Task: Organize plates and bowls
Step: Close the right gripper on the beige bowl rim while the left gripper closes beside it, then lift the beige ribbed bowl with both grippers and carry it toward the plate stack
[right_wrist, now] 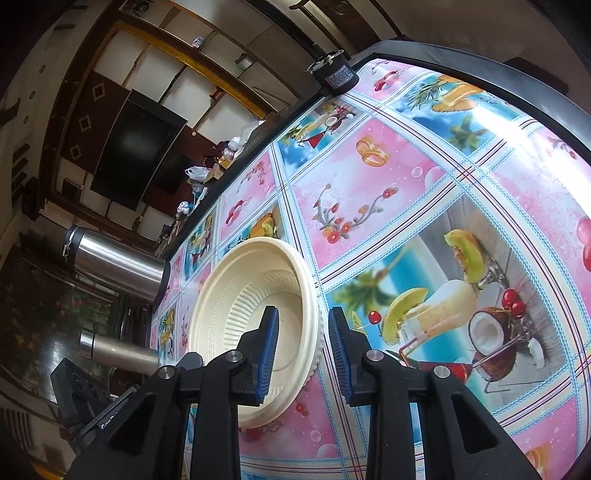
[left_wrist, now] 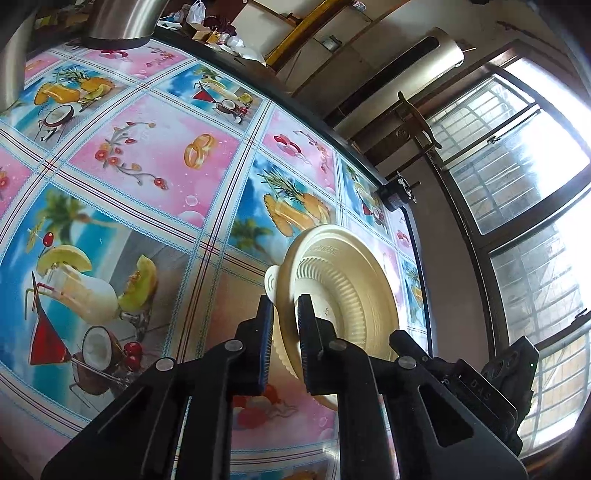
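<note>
While the left wrist view looks across a glossy tablecloth printed with pink and blue fruit-and-cocktail squares (left_wrist: pixel 147 155), the left gripper (left_wrist: pixel 284 325) sits low at centre frame, clenched on the rim of a cream, ribbed disposable plate (left_wrist: pixel 343 291). The plate stands tilted almost on edge, its ribbed underside facing the right of the frame and its rim running up and away from the black fingers with blue pads (left_wrist: pixel 266 332). A second, smaller white rim (left_wrist: pixel 270 282) peeks out behind it to the left; whether that is a bowl or another plate cannot be told. A steel vessel (left_wrist: pixel 122 18) occupies the upper left. In the right wrist view the same sort of cream ribbed plate (right_wrist: pixel 236 306) lies left of centre, its hollow side toward the camera and its near rim passing between the jaws of the right gripper (right_wrist: pixel 303 339). Those jaws stand apart, released, with visible gaps on both sides of the rim. Two steel flasks (right_wrist: pixel 114 262) lie at the left edge of the frame. The coming move likely turns on this: the rim already runs through the right gripper's gap, so closing there should secure it, though a thin edge could slip.
</note>
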A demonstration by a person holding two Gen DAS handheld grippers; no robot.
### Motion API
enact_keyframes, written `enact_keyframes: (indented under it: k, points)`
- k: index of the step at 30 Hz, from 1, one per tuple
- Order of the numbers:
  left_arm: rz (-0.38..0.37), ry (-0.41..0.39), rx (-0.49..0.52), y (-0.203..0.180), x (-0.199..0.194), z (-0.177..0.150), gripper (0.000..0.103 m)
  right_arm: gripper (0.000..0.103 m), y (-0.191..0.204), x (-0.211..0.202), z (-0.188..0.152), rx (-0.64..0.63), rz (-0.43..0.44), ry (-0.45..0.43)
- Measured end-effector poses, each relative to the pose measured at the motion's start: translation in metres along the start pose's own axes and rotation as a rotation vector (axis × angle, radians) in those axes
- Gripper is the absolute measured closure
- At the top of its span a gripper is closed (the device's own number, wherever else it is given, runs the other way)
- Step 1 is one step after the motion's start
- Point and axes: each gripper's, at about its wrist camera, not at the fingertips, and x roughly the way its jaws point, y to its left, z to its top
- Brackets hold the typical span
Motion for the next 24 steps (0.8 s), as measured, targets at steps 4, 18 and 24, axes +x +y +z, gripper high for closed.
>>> enact_keyframes:
  k: [4,18,24]
  points:
    - [0.002,0.004,0.002,0.0001,0.0013,-0.0001,0.093,0.084,0.0009,0.0020,-0.0012,-0.005,-0.012,0.001]
    - [-0.002,0.015,-0.006,0.0011,0.0007,-0.0003,0.093,0.092,-0.0003,0.0012,-0.0040,0.021,-0.024,0.019]
    - [0.007,0.037,-0.010,0.0009,0.0009,-0.0029,0.093,0.093,-0.0043,-0.0019,-0.0059,0.053,-0.014,0.047]
